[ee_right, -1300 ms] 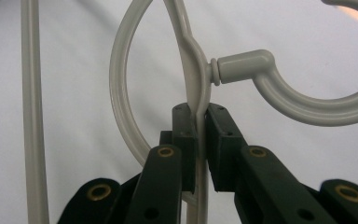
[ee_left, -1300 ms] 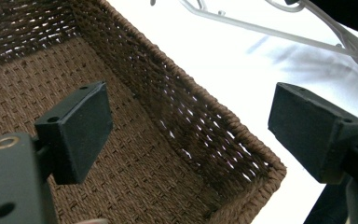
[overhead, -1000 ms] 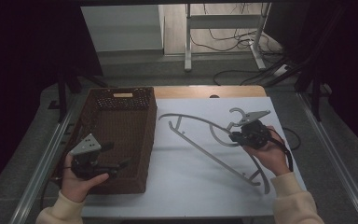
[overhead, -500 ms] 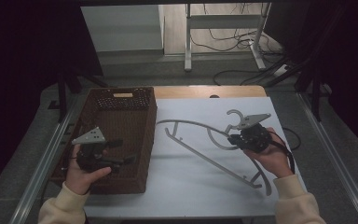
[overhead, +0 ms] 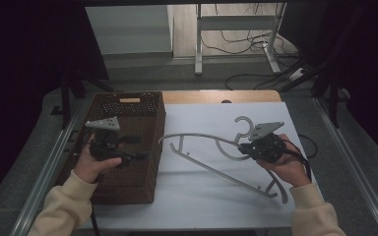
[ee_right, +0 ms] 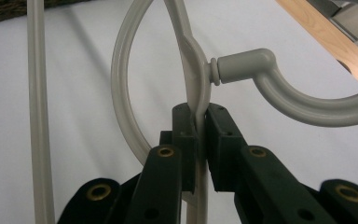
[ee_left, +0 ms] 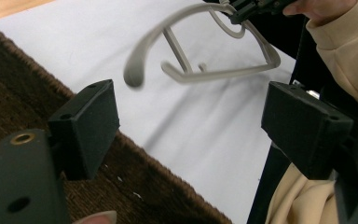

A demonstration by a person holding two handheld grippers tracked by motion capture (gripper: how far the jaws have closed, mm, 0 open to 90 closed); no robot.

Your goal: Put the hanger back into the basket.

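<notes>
A pale grey plastic coat hanger (overhead: 197, 134) lies slanted over the white table (overhead: 202, 206), its hook toward the far side. My right gripper (overhead: 245, 146) is shut on the hanger's neck just below the hook. In the right gripper view the two jaws (ee_right: 198, 122) pinch that thin neck, with the hook (ee_right: 307, 107) curving off to the right. My left gripper (overhead: 141, 147) is open and held over the right side of a brown wicker basket (overhead: 128, 187), jaws pointing at the hanger's near end. In the left gripper view the hanger (ee_left: 191, 74) hangs beyond the wide-apart pads (ee_left: 91, 126).
The wicker basket's rim (ee_left: 158, 172) runs under the left gripper, and the basket takes up the table's left part. A wooden strip (overhead: 216, 96) edges the far side. Metal rails (overhead: 44, 172) flank the table, and cables (overhead: 256, 73) lie on the floor beyond.
My left gripper has risen away from the person and moved right over the basket, toward the hanger. The hanger's left end has swung slightly nearer. The right gripper has barely moved.
</notes>
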